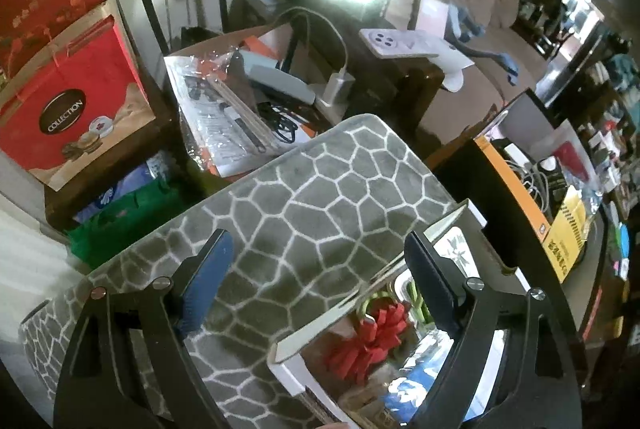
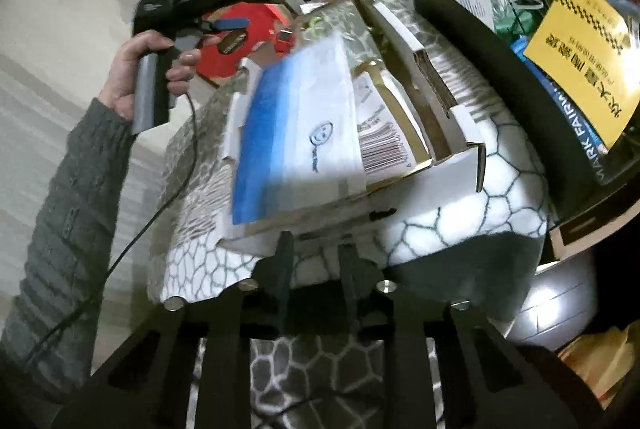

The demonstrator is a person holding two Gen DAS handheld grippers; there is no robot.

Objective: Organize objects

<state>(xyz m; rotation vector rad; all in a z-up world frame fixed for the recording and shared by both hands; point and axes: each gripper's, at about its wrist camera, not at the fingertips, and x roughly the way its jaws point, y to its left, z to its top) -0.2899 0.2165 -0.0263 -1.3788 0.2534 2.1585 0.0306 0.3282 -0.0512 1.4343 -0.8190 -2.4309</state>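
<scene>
While the grey mat [image 1: 320, 189] with its pale honeycomb lines covers the surface, the white cardboard box [image 2: 440, 173] sits on it toward one edge and appears to be the container being filled, so the step in hand reads as loading or tidying that box. Left gripper [image 1: 316, 281] hangs above the mat beside the box's far wall, its blue-padded fingers [image 1: 208, 281] spread wide with nothing between them. Right gripper [image 2: 316, 269] hovers at the box's near wall, its fingers drawn almost together; nothing seems caught between them, though the tips are dark and hard to read.

Inside the box, a blue-and-white envelope [image 2: 296, 133] lies flat on top, a labelled packet with a barcode [image 2: 380, 145] just beside it, and a red ribbon bow [image 1: 372, 341] toward the far end. Other contents are too blurred to name.

A likely next move is fetching another loose item; that calls for the open left fingers to close on something near, or for the right to open first.

A brown paper bag [image 1: 248, 77] beyond the mat holds papers and cables.
</scene>
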